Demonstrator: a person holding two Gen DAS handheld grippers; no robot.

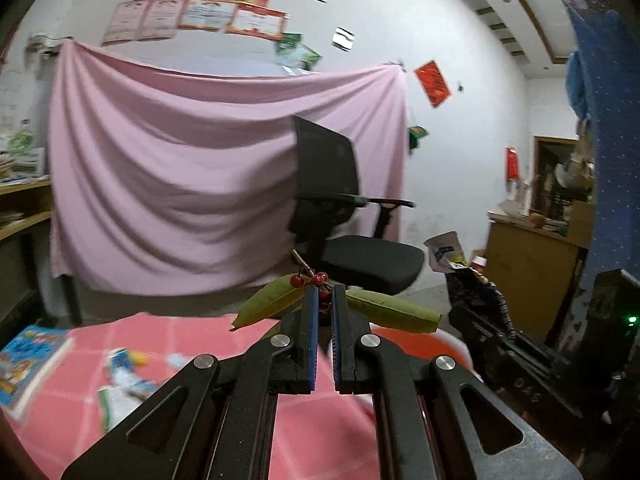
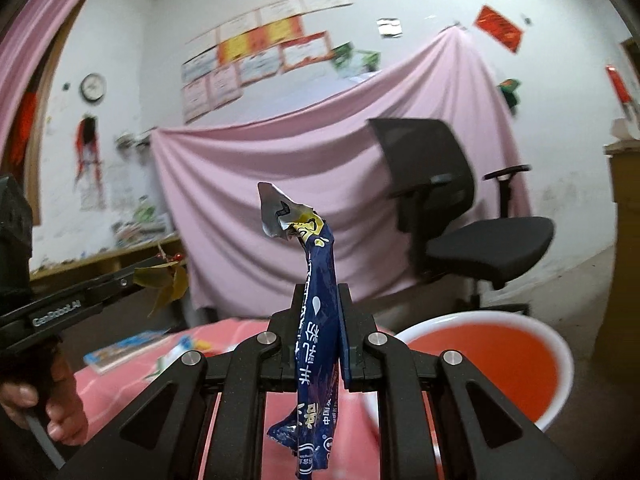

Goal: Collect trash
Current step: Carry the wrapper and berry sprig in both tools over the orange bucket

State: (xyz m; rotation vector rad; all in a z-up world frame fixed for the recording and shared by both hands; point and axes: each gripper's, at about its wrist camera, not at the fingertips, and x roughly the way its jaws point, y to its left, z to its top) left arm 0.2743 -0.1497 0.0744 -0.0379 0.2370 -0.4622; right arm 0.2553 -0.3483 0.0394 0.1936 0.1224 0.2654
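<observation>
left wrist view is showing the left gripper (image 1: 325, 300) with its fingers clamping a twig of leaves and red berries (image 1: 316, 280); two long green leaves are sticking out to either side of the fingertips and the small red berries are sitting just above them. below the gripper a table with a pink checked cloth (image 1: 160, 344) is carrying a blue book (image 1: 28, 360) near its left edge and some blurred wrappers (image 1: 124, 376) beside it. off to the right the right gripper (image 1: 476, 292) is holding a blue snack wrapper (image 1: 480, 280), its silver torn end pointing up.

in the right wrist view the fingers of that gripper are pressing together on the wrapper's middle, its printed tail hanging down between the arms and the crumpled top standing above the fingertips. a red basin with a white rim (image 2: 560, 344) is lying just to the right of the gripper, at the table's edge. on the left a person's hand (image 2: 52, 412) is gripping the handle of the left gripper. a black office chair (image 2: 460, 208) is standing in front of a pink sheet (image 2: 280, 168) hanging on the wall.
</observation>
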